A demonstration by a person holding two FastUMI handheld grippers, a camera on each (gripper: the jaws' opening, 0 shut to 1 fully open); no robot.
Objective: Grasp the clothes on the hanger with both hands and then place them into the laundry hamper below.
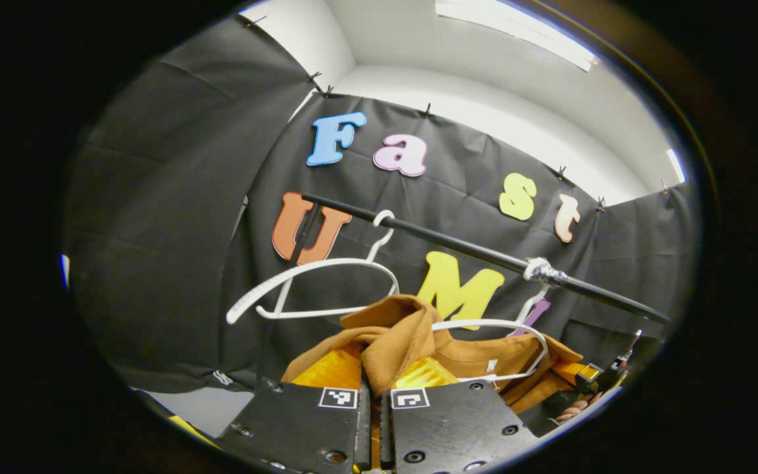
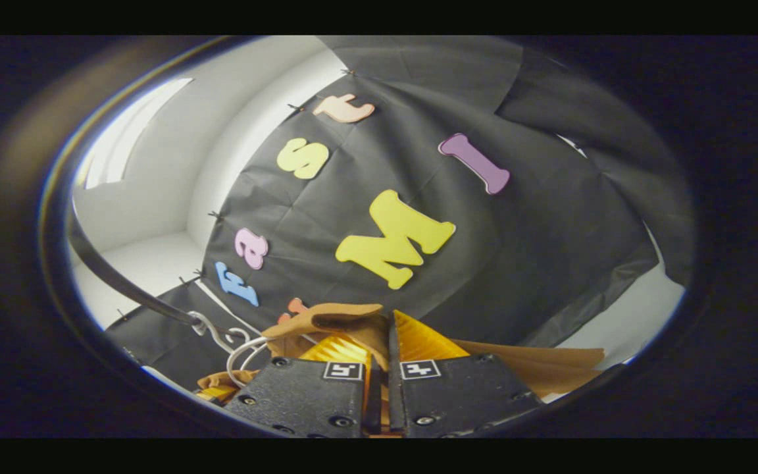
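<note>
Black rail [image 1: 458,245] overhead | both hand-held grippers [image 1: 374,385] [image 2: 381,355] pinch brown garment [image 1: 412,342], lower part hidden

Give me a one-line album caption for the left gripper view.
Left gripper pinches a fold of the brown garment beside two white hangers on a black rail.

Two white hangers [image 1: 316,280]; one brown garment [image 1: 412,342]; one black rail [image 1: 478,253].

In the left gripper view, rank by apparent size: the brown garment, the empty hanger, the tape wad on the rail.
1. Brown garment, though nearest the camera.
2. Empty hanger, close behind.
3. Tape wad, smallest.
</note>
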